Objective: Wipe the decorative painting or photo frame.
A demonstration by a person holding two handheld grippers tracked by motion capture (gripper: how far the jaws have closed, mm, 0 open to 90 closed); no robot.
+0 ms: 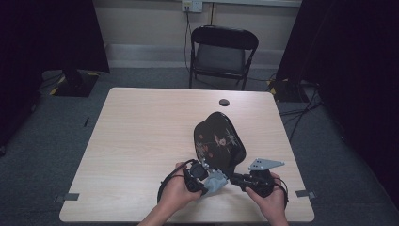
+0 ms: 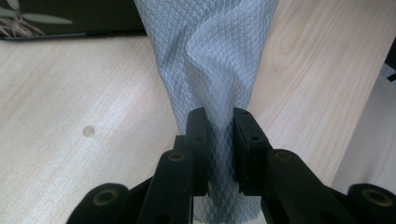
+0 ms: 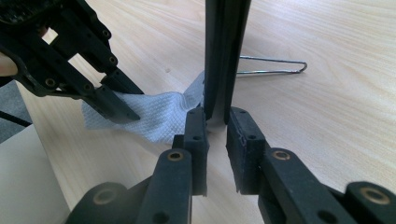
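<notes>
At the bottom middle of the high view, the left gripper (image 1: 203, 181) pinches a grey cloth (image 1: 216, 181). Just beside it, the right gripper (image 1: 237, 179) squeezes the edge of the black tray (image 1: 219, 139), which stands higher, mid-frame.

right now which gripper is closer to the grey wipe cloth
Left. The left gripper is shut on the cloth. The right gripper clamps the black tray's edge beside it, apart from the cloth.

Black folding chair (image 1: 224, 55) (facing the table) on grey carpet (image 1: 47, 127), pale wall (image 1: 141, 21) behind.
</notes>
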